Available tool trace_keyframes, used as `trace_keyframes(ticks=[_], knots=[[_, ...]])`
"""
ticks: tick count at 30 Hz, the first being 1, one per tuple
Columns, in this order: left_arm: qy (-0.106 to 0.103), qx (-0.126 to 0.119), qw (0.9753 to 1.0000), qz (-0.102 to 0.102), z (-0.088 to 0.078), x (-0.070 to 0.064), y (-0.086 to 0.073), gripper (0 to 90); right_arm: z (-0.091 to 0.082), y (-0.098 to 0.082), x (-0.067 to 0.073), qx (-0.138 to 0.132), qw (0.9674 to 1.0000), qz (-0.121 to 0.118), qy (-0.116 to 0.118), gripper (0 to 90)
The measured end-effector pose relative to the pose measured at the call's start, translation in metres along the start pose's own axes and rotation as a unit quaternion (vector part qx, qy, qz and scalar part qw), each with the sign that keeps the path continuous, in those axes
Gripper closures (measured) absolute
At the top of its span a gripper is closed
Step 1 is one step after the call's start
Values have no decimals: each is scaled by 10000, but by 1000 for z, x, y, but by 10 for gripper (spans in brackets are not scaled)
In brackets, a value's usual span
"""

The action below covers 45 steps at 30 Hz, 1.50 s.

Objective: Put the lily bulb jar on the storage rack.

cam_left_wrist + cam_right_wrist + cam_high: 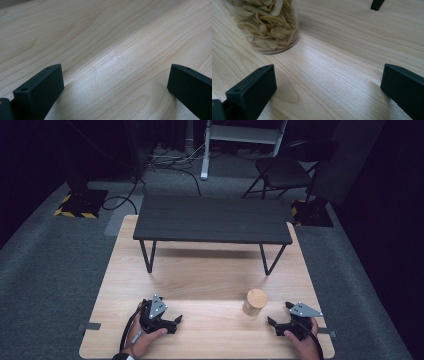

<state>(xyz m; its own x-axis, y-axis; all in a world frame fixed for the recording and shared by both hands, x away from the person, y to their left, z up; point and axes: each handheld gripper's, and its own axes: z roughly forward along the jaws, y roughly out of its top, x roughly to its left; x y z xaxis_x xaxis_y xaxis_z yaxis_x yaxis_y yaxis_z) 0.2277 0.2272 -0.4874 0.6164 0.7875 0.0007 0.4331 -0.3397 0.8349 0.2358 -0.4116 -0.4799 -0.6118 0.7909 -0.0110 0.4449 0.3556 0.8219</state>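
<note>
One jar [255, 301] — two grippers [174, 320]

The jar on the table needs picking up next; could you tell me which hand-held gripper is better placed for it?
Probably the right hand-held gripper: the jar stands close beside it, ahead of its open jaws. The left hand-held gripper sits farther off, facing bare table.

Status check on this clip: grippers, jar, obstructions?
Left gripper open, empty. Right gripper open, empty, beside the jar. Jar upright, lid on. Nothing between them.
</note>
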Motion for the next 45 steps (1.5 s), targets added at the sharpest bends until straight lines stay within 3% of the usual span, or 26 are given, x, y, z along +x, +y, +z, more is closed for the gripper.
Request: trace_keyframes(ticks=[29,33,35,36,37,41,45], knots=[[-3,3,10000,2,0,0,0,6,0,0,-1,0,10000,-28,37,0],[-3,2,10000,1,0,0,0,6,0,6,-4,108,9999,-73,101,0],[-3,2,10000,1,0,0,0,6,0,11,-7,172,9986,-305,393,6],[-3,2,10000,1,0,0,0,6,0,11,-7,172,9986,-305,393,6],[-3,2,10000,1,0,0,0,6,-1,13,-5,141,9972,-554,483,20],[-3,2,10000,1,0,0,0,6,-3,16,-6,4,9963,-510,692,20],[-5,2,10000,3,0,0,0,6,1,34,-4,-65,9938,-635,915,20]])
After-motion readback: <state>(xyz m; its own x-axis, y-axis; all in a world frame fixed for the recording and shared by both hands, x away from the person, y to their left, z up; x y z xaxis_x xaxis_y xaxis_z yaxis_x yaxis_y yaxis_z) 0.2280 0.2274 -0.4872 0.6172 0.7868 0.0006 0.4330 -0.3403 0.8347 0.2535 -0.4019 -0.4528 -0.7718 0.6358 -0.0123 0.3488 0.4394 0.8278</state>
